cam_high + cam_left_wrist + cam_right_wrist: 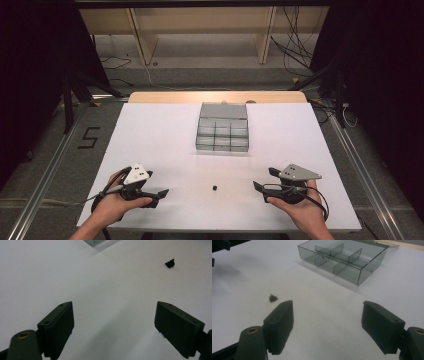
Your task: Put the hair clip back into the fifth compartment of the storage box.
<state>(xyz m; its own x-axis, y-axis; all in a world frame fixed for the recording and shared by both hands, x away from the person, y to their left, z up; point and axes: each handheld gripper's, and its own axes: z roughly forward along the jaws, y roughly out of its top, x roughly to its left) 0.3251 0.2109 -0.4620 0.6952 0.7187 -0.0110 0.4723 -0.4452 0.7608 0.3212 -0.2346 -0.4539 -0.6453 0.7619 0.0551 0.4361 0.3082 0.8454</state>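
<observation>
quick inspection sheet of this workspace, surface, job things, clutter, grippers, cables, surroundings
surface: white table top, wooden strip showing along its far edge.
job's things: clear divided organizer box at far centre, lid open, compartments look empty; small black part lying loose near the front edge, between the grippers.
clutter: nothing seen.
grippers: left gripper and right gripper both hand-held low over the table, jaws wide apart, holding nothing.
cables: one trails from each gripper; loose cables on the floor beyond the table.
surroundings: wooden shelf frame behind, a 5 taped on the floor at left, dark curtains at the sides.
</observation>
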